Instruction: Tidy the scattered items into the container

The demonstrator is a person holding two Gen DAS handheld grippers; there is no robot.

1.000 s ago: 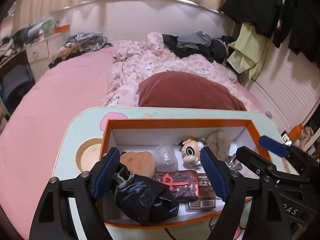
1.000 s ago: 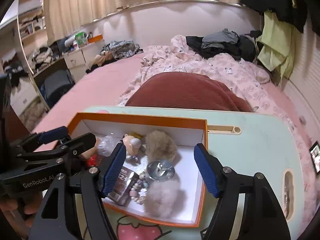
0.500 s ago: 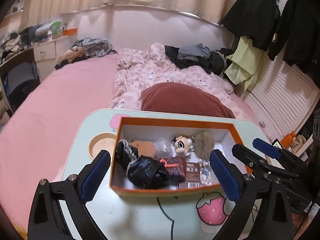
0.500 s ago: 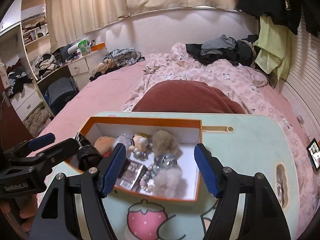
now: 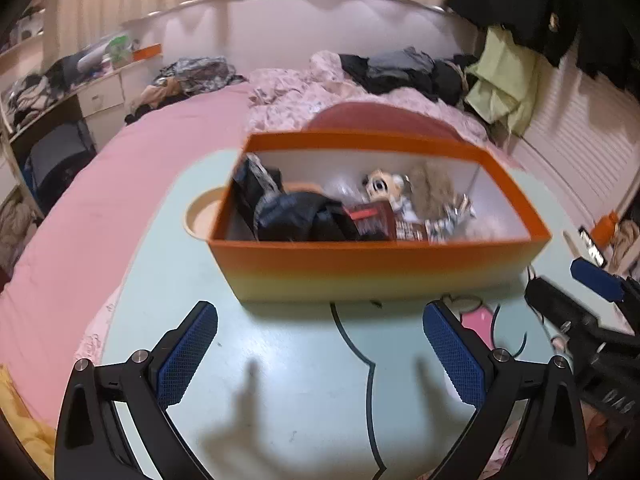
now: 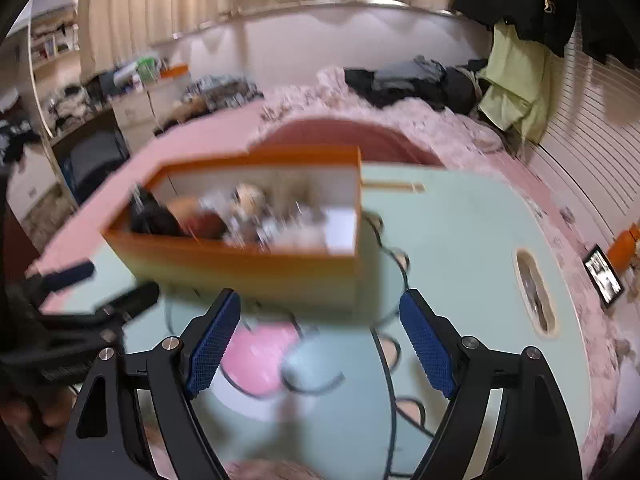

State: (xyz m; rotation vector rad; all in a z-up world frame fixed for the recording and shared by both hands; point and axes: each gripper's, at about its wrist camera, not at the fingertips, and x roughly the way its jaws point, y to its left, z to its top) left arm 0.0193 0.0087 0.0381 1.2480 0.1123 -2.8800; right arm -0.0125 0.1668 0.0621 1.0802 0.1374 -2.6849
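An orange box (image 5: pixel 380 260) with white inner walls stands on the mint-green table (image 5: pixel 280 360). It holds a black bag (image 5: pixel 296 212), a red packet (image 5: pixel 366 216), a small plush toy (image 5: pixel 378 186) and a brown furry item (image 5: pixel 432 192). My left gripper (image 5: pixel 320 356) hovers over bare table just short of the box's front wall, its jaws opening with nothing between them. My right gripper (image 6: pixel 320 344) sits in front of the blurred box (image 6: pixel 240 260), its jaws also opening and empty. Each gripper shows at the edge of the other's view.
The table has a round cup recess (image 5: pixel 200 216) left of the box and an oval slot (image 6: pixel 534 292) near its right side. A small screen (image 6: pixel 604 276) lies beyond the table's right edge. Behind are a pink bed, a dark red pillow (image 5: pixel 380 118) and piled clothes.
Both grippers have pulled back from above the box toward the table's near side and dropped lower. Their jaws stand wider. The box now lies ahead of the fingertips.
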